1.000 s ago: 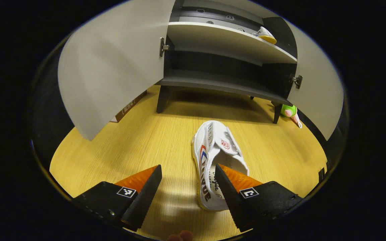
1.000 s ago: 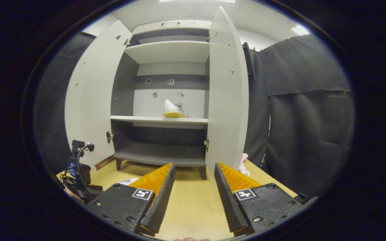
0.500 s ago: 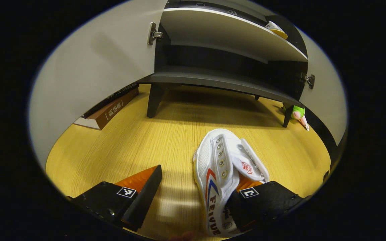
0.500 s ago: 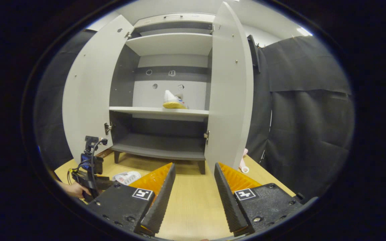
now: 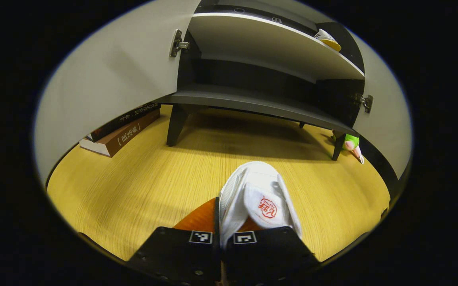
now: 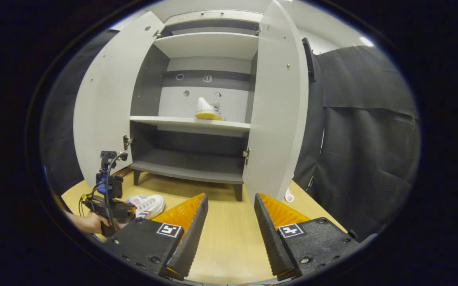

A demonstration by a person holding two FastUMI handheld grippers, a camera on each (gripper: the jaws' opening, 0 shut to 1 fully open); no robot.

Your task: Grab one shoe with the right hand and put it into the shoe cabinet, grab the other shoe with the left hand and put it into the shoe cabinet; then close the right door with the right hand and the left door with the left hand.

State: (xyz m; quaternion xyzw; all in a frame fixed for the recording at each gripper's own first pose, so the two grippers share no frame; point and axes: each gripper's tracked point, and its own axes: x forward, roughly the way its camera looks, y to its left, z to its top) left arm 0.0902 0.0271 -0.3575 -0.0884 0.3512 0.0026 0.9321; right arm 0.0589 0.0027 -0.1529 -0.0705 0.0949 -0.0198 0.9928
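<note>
Since the soft white canvas shoe [image 5: 257, 198] crumples easily, I keep my left gripper [image 5: 223, 234] pinching its heel collar.

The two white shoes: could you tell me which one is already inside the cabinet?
The shoe on the middle shelf, near the right door, is already inside. The other shoe is over the wooden floor, clamped in the left gripper.

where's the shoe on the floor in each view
left gripper view: the white shoe sits bottom centre, clamped in the left tool.
right gripper view: the same white shoe lies lower left on the wooden floor.
shared landmark: the shoe cabinet, both doors open.
</note>
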